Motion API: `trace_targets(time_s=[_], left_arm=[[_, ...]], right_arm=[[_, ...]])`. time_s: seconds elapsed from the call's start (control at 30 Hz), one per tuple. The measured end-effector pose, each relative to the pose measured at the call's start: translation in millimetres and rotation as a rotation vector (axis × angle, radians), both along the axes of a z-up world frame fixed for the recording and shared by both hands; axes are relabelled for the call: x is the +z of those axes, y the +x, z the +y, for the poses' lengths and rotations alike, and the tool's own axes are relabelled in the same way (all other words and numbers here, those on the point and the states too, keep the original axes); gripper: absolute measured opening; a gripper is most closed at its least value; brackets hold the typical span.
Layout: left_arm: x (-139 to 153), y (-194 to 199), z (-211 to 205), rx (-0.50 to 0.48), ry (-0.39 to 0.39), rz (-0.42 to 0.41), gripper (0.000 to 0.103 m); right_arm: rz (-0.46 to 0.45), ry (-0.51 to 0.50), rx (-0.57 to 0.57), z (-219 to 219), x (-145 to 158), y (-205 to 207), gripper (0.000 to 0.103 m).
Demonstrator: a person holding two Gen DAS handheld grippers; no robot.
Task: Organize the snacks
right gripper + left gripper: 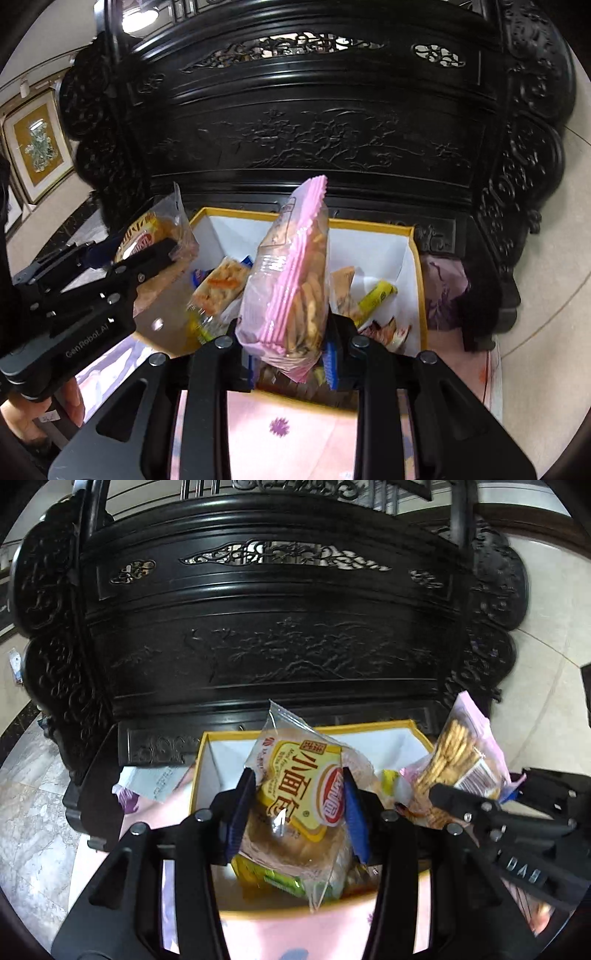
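Observation:
A clear bread packet with a yellow label hangs above an open yellow-rimmed box, with my left gripper shut on it, blue pads pressing both sides. My right gripper is shut on a pink cracker packet, held upright over the same box. Each gripper shows in the other's view: the right gripper with the pink packet at the right, the left gripper with the bread packet at the left. Several snack packets lie inside the box.
A dark carved wooden chair back rises right behind the box. The box stands on a pink flowered cloth. A person's hand grips the left tool. Pale tiled floor lies to the right and a framed picture hangs far left.

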State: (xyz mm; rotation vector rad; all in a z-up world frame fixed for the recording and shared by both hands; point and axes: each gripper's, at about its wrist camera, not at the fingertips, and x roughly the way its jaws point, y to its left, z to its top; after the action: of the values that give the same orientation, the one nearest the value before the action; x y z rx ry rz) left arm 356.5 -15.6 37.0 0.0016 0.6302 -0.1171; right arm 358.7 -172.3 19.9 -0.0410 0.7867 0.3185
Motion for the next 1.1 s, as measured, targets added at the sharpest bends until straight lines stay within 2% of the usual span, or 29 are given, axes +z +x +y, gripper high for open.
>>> trace_targets(time_s=[0.03, 0.07, 0.1, 0.17, 0.4, 0.43, 0.5, 0.67, 0.83, 0.9, 1.1], left_arm=[[0, 6, 0, 0.017, 0.011, -0.003, 0.063], [0, 12, 1, 0.044, 0.023, -0.015, 0.083], [2, 14, 2, 0.067, 0.029, -0.035, 0.087], [6, 17, 5, 0.088, 0.024, -0.060, 0.089], [4, 21, 6, 0.103, 0.025, -0.059, 0.099], [3, 21, 5, 0.100, 0.022, -0.053, 0.099], [1, 21, 4, 0.099, 0.015, -0.029, 0.099], [-5, 22, 3, 0.130, 0.030, 0.013, 0.101], [0, 16, -11, 0.149, 0.180, -0.052, 0.101], [2, 15, -13, 0.171, 0.201, -0.061, 0.101], [3, 17, -5, 0.178, 0.119, -0.013, 0.101]], right_arm=[[-0.001, -0.021, -0.017, 2, -3, 8, 0.037], [-0.013, -0.030, -0.035, 3, -4, 10, 0.053], [-0.029, -0.034, -0.050, 4, -4, 11, 0.064], [-0.054, -0.032, -0.069, 3, -4, 13, 0.066], [-0.030, -0.046, -0.064, 6, -12, 20, 0.072], [-0.027, -0.055, -0.065, 7, -12, 20, 0.075], [-0.034, -0.066, -0.069, 9, -11, 18, 0.092], [-0.055, -0.095, -0.086, 9, -8, 14, 0.102], [-0.043, -0.112, -0.090, 9, -13, 14, 0.102], [-0.041, -0.108, -0.095, 9, -14, 15, 0.102], [-0.035, -0.098, -0.103, 11, -13, 14, 0.102]])
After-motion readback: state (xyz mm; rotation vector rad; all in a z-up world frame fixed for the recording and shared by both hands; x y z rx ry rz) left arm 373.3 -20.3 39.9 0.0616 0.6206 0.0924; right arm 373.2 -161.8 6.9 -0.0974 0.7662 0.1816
